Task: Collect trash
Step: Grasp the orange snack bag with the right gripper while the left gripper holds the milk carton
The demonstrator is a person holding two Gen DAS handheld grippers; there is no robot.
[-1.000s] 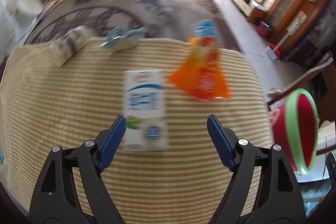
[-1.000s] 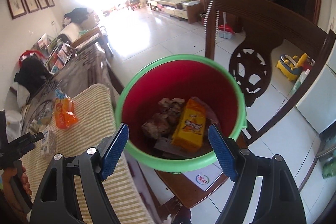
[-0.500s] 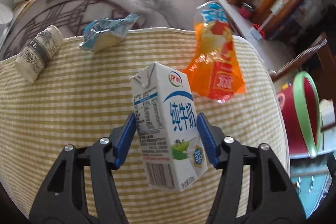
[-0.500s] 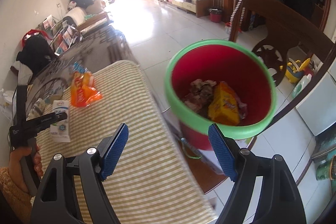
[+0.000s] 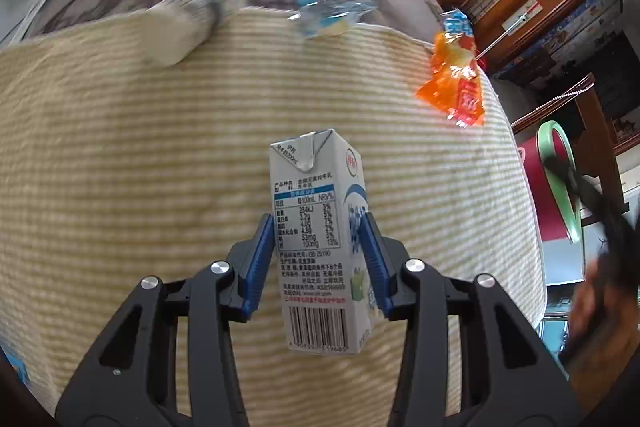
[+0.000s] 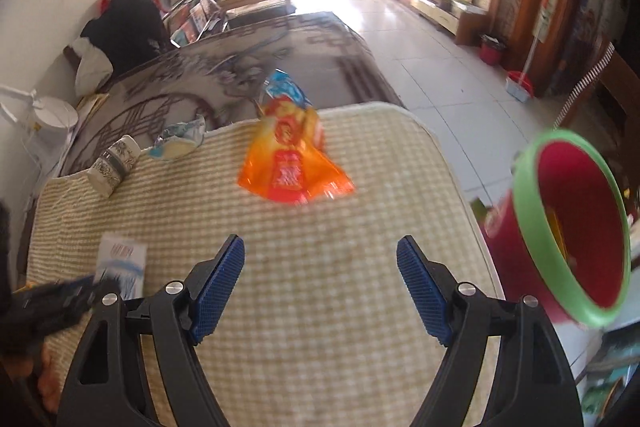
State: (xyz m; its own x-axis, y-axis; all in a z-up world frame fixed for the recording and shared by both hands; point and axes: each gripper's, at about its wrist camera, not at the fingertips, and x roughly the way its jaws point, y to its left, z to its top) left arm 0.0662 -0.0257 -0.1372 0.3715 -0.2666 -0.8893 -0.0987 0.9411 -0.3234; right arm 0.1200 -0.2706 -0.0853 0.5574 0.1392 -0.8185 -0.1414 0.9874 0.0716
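The left hand-held gripper (image 5: pixel 318 259), wide open around the lying carton (image 5: pixel 320 239) a second ago, is closing on it and has it raised off the desk (image 5: pixel 120 147), ready for the bin (image 6: pixel 568 239) at right; the right hand-held gripper (image 6: pixel 320 291) hangs open, empty, the orange wrapper (image 6: pixel 292 163) just ahead.

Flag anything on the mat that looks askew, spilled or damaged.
No spill shows. The paper cup lies tipped on its side at the mat's far edge, beside a crumpled blue wrapper. The orange snack bag lies crumpled flat.
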